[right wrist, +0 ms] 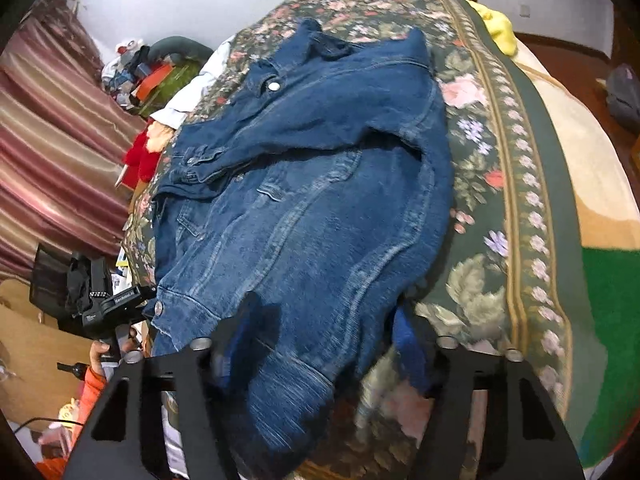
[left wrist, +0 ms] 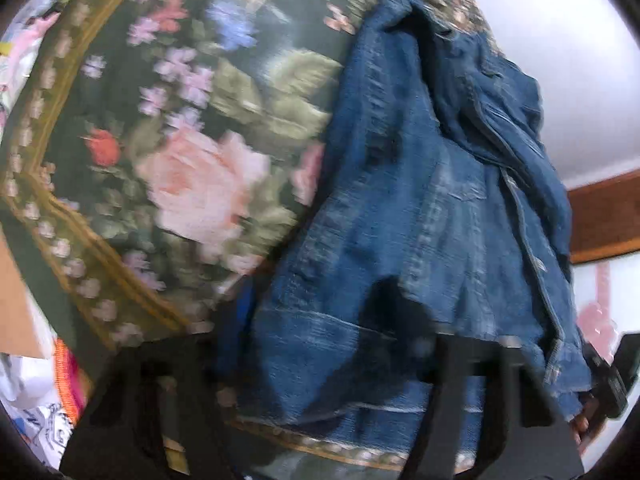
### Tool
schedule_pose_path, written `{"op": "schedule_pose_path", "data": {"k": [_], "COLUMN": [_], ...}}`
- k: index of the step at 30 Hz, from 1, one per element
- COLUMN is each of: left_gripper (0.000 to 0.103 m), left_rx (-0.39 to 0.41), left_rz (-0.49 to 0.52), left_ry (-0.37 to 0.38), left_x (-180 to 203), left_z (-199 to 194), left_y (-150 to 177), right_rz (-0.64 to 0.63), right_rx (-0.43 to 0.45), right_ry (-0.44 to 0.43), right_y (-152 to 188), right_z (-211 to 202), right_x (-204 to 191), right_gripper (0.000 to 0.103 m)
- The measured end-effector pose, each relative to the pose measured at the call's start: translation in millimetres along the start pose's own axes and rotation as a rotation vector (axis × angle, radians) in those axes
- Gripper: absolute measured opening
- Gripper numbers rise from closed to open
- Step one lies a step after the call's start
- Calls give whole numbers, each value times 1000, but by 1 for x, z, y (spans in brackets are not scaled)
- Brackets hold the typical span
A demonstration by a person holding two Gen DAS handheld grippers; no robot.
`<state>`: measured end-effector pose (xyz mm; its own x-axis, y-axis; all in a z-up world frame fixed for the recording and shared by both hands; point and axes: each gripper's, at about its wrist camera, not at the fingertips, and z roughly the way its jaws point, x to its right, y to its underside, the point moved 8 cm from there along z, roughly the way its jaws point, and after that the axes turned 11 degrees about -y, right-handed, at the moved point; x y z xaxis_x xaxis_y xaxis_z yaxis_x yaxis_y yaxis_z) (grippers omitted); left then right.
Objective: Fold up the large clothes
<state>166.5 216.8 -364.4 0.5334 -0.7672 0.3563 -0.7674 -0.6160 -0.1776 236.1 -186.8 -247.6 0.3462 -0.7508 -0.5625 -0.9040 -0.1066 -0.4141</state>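
Note:
A blue denim jacket (right wrist: pixel 304 184) lies spread on a floral bedspread (right wrist: pixel 496 184), collar far, hem toward me, one sleeve folded across its chest. In the right wrist view my right gripper (right wrist: pixel 328 332) has its fingers on either side of the near hem, and the denim fills the gap between them. In the left wrist view the jacket (left wrist: pixel 400 208) runs up the right side of the bedspread (left wrist: pixel 192 152). My left gripper (left wrist: pixel 320 328) pinches the hem at its other corner. Each gripper shows in the other's view: the left (right wrist: pixel 140 298) at the buttoned hem corner, the right (left wrist: pixel 604 380) at the far right.
A striped curtain (right wrist: pixel 60 140) hangs left of the bed, with piled clothes (right wrist: pixel 136 68) behind it. A yellow item (right wrist: pixel 500 28) and a beige and green blanket (right wrist: pixel 592 184) lie on the bed's right side. A cardboard sheet (left wrist: pixel 12 300) stands at the left.

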Motion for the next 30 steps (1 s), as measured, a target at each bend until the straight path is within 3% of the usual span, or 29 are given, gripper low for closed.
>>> {"op": "schedule_pose_path", "data": {"k": [2,6,12,20,25,30], "left_gripper": [30,23,20,19,18,17], "left_rx": [5,52,200,384,392,399], "left_rz": [22,78,164,212,160,35], "left_ry": [-9,-24,73,127,120,81], "left_x": [7,24,78,137,145,142], "left_z": [-3,-23,-87,-149,-146,-123], "left_y": [3,-1,-34,-107,-156,-226], "right_rz": [10,21,-72,-115,-116,-92], "right_rx": [8,18,132,205,271,306], "right_ry": [-14,-48,-65,-83,-59,41], "right_y": [-4,-14,-49,-108,-167,-238], "right_z": [3,6,-5,-10,-13,13], "right_x": [-2,-8,-33,-49,-43,-15], "right_gripper": [39,22,19,16,16,16]}}
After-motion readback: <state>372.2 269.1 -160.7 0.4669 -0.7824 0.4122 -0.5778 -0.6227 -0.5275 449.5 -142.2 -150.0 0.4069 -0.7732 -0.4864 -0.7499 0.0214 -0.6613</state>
